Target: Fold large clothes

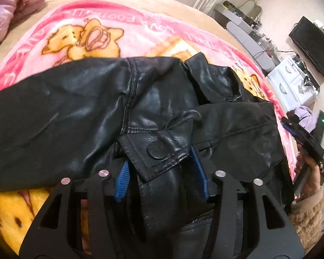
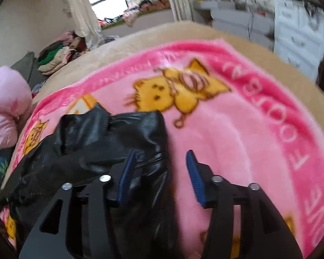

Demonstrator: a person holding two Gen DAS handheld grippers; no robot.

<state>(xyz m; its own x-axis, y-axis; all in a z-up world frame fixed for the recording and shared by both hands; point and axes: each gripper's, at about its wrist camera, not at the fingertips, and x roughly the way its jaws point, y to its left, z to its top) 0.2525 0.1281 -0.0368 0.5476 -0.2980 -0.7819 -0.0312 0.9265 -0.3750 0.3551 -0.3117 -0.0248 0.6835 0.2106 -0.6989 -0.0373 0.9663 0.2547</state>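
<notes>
Nearest, a buttoned tab of the black leather jacket (image 1: 157, 99) is straddled by the left gripper (image 1: 159, 168), jaws spread, apparently released. At the jacket's edge the right gripper (image 2: 162, 172) is held spread and empty, probably for another hold. Beneath the jacket, the pink blanket (image 2: 237, 133) is spread as a folding surface.

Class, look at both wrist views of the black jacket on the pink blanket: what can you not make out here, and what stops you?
- Left wrist view: the black jacket's hem is hidden under the left claw.
- Right wrist view: the drawer unit is smeared by motion blur.
- Right wrist view: the pink blanket's border lettering is cut off at the frame's edge.
- Left wrist view: the right claw is cut off at the edge.
</notes>
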